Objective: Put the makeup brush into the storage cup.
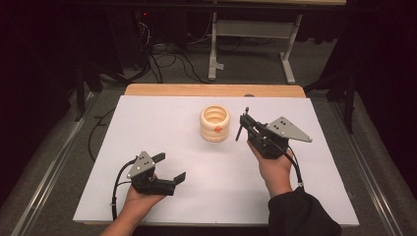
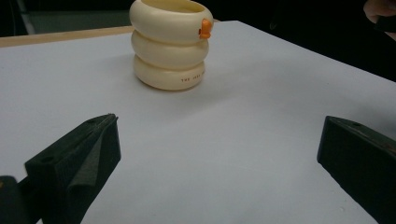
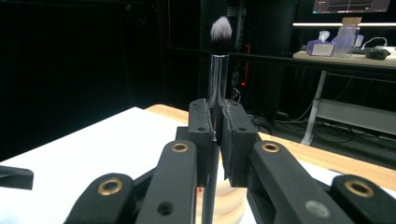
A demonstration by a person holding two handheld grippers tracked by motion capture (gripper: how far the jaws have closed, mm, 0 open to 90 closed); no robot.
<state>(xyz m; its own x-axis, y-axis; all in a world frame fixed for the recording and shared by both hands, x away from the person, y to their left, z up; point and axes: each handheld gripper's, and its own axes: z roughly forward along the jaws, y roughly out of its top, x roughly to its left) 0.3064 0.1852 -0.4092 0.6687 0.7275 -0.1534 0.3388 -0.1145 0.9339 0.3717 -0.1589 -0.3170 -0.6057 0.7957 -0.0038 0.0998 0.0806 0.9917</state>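
A wide white rectangular tabletop (image 1: 162, 147) with a bare wooden strip along its far edge is being looked down on in the high view, and its white surface is also being seen in the left gripper view (image 2: 233, 121). Near the middle of it, towards the far side, a cream-coloured holder shaped like three stacked rings (image 1: 215, 123) with a small orange mark on its side is standing upright; in the left gripper view the same holder (image 2: 170, 44) is being seen well ahead of the jaws.

The right gripper (image 1: 244, 123), a black two-jaw tool topped by a grey three-cornered plate, is being held just to the right of the holder, apart from it and lifted off the table. Its jaws are being kept clenched on a slim makeup brush with a shiny dark metal handle and a pale-tipped tuft (image 3: 218, 70), which is being held upright, bristles uppermost, in the right gripper view (image 3: 217, 135).

The left gripper (image 1: 169, 168) is being held low at the near left of the table, its jaws released and spread wide with nothing between them.
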